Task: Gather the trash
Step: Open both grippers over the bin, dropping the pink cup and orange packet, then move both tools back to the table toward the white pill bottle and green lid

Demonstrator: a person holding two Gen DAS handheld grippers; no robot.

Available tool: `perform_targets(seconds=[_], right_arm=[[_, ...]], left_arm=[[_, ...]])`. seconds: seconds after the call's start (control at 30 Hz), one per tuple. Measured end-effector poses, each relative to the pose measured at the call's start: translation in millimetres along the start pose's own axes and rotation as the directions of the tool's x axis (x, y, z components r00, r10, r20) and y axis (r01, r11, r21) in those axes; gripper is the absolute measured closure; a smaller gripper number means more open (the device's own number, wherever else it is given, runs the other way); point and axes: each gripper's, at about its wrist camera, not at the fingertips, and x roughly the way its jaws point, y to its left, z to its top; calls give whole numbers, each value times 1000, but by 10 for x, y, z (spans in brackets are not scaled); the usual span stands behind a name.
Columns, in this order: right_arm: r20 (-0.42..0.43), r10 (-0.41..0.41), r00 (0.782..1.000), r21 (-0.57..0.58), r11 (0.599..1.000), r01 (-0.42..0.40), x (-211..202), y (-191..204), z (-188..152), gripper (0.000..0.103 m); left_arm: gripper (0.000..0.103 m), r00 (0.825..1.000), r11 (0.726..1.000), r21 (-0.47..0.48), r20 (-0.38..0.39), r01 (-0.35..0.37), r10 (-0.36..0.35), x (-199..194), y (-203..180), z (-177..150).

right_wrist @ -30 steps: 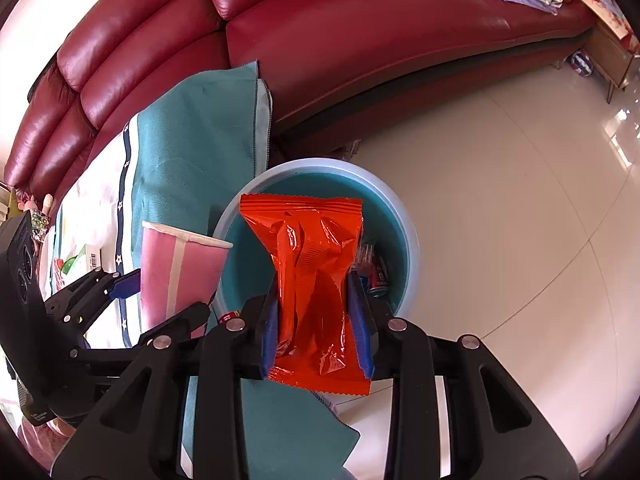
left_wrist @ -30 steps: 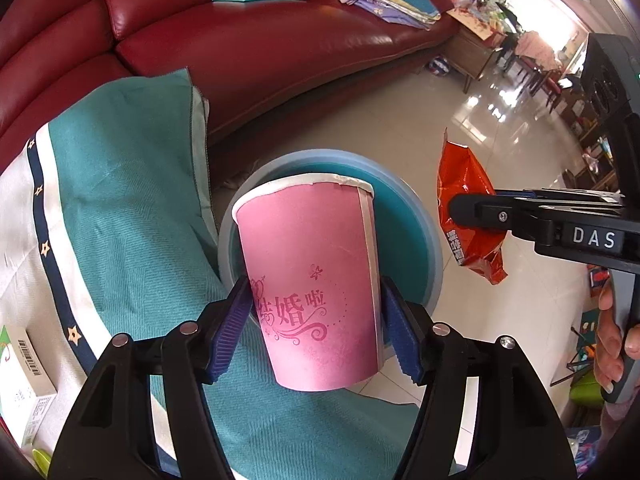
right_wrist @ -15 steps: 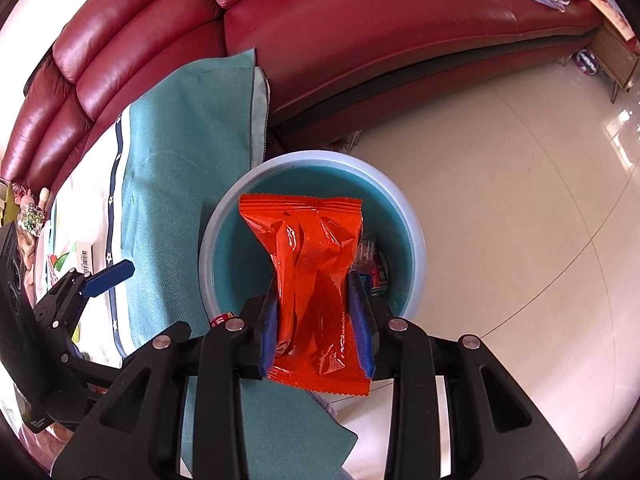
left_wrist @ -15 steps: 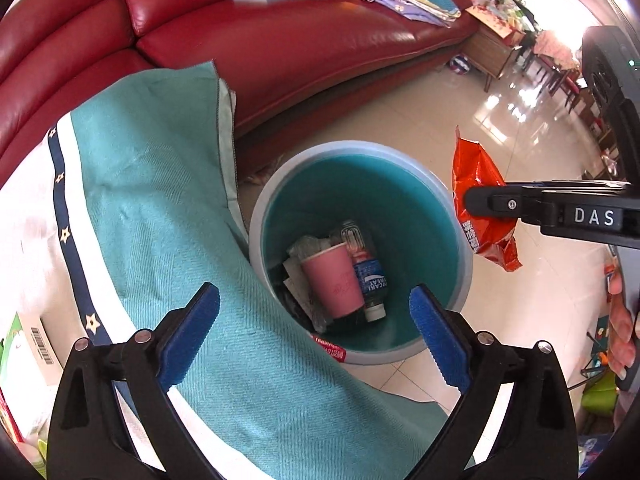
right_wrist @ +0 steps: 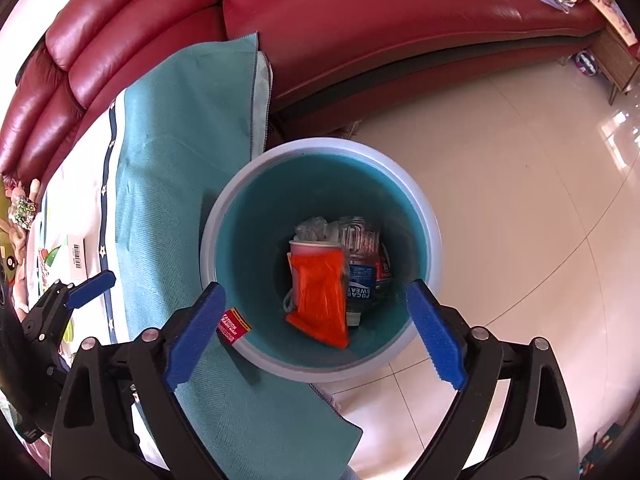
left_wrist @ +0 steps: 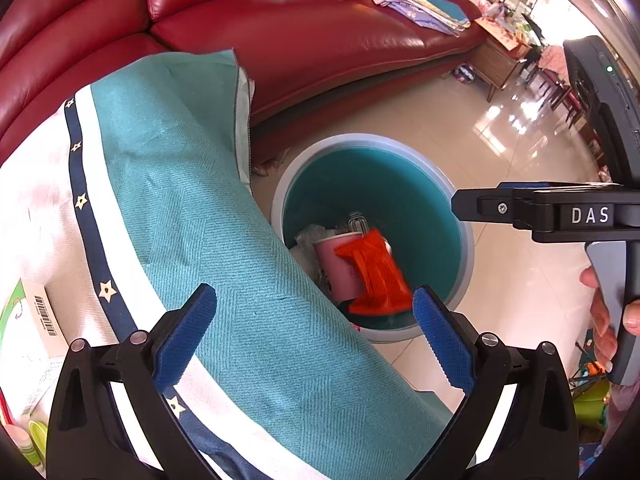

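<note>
The orange snack bag (right_wrist: 320, 292), pinched a moment ago, is now dropped into the trash bin (right_wrist: 240, 208) directly beneath the right gripper (right_wrist: 316, 336), whose jaws have just been opening and are spread with nothing between them. It is laid over the pink paper cup (left_wrist: 340, 268) (already binned). The left gripper (left_wrist: 316, 336) is likewise spread wide, held over the teal cloth (left_wrist: 224, 248) beside the bin.
</note>
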Motion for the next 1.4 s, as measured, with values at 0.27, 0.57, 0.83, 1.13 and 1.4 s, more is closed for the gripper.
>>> perform_targets(seconds=[0.27,0.57,0.83,1.13,1.4], right_arm=[[-14,-32,999,2,999,32,-27,62,-89,10],[4,-52,999,-37,998,52,-195,309,-183,10],[26,-63,998,-69,996,64,-361,601,-304,10],[32,-50,998,-122,991,53,-414,1101,-474,10],[63,-42,997,-216,975,55,-303,1745,-688,10]], left_arm=[[4,1000,1000,-14,12,3,-3,-132,74,-118],[4,999,999,-41,47,14,-12,-387,173,-285],[4,996,997,-70,88,13,-7,-713,328,-522],[4,990,988,-155,137,-11,32,-1106,730,-906],[4,982,960,-273,156,-61,107,-1462,1314,-1407]])
